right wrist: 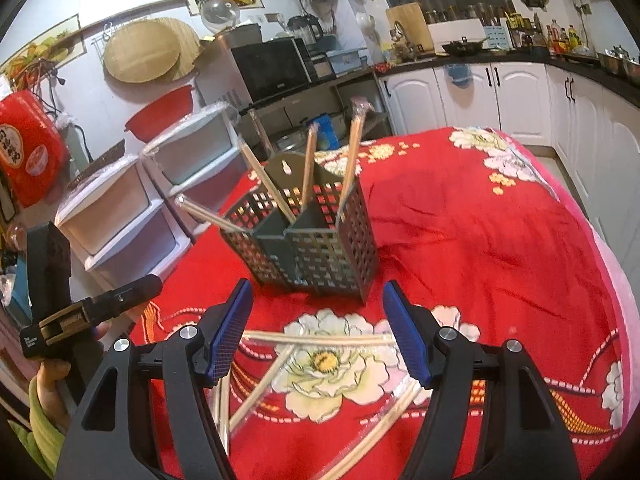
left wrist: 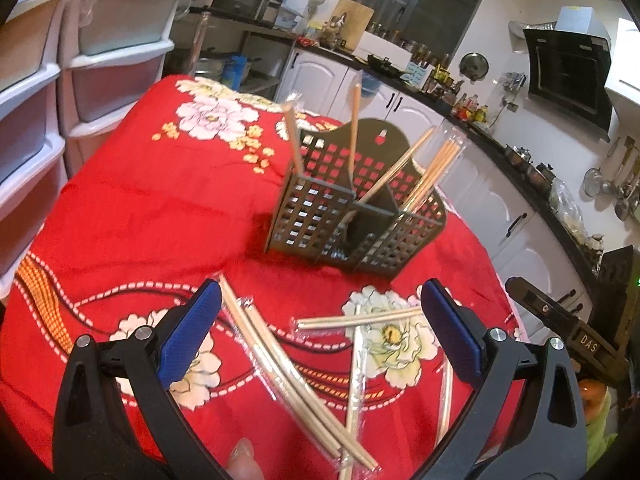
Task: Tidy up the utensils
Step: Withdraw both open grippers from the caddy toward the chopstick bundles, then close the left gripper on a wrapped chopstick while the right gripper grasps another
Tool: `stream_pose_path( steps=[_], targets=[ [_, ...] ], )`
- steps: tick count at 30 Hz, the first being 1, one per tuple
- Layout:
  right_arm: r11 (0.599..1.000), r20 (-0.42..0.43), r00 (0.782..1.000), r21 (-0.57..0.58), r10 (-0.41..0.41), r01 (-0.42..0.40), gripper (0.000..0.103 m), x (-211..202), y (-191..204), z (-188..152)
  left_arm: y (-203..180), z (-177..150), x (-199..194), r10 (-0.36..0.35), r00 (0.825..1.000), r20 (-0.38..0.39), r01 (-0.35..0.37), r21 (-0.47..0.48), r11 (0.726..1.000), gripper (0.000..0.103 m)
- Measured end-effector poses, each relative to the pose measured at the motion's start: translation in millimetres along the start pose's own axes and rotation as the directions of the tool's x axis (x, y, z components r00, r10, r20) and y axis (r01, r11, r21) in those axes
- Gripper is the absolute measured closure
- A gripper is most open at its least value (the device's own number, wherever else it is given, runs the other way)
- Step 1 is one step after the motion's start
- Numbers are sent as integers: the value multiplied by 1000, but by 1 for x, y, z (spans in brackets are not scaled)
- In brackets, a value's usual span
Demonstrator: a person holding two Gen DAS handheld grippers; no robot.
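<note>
A dark green slotted utensil holder point(left wrist: 352, 216) stands on the red floral tablecloth point(left wrist: 140, 208), with several wrapped chopstick pairs point(left wrist: 432, 168) leaning out of its compartments. It also shows in the right wrist view point(right wrist: 308, 236). Several wrapped chopstick pairs lie loose on the cloth point(left wrist: 280, 372), some crossing each other point(right wrist: 316, 338). My left gripper point(left wrist: 320, 328) is open and empty, hovering above the loose pairs. My right gripper point(right wrist: 318, 330) is open and empty above other loose pairs, in front of the holder. The other gripper's body shows at the right edge of the left view point(left wrist: 560, 320).
White plastic drawer units point(left wrist: 60, 92) stand beside the table on the left. White kitchen cabinets point(right wrist: 500, 92) and a cluttered dark counter point(left wrist: 520, 160) run behind. The table's rounded edge point(right wrist: 604, 264) drops off at the right.
</note>
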State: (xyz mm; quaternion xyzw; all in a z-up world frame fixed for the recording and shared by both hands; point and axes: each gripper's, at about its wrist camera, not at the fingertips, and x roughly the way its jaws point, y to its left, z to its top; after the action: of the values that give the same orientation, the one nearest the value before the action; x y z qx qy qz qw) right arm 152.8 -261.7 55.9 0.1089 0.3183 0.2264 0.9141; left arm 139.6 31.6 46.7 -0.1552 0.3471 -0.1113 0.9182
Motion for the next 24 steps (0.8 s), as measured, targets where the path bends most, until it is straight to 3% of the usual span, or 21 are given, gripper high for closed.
stream_pose_path(
  steps=[18,24],
  targets=[
    [999,-129,992,-26,19,-23,38,22,12,-44,35,-30,16,71,995,-67,-76,-78,994,12],
    [998,-196,980,-55,26,-37,38,43,28,-57,54,-30,29,95,990,-108,-107,-113,988,31]
  ],
)
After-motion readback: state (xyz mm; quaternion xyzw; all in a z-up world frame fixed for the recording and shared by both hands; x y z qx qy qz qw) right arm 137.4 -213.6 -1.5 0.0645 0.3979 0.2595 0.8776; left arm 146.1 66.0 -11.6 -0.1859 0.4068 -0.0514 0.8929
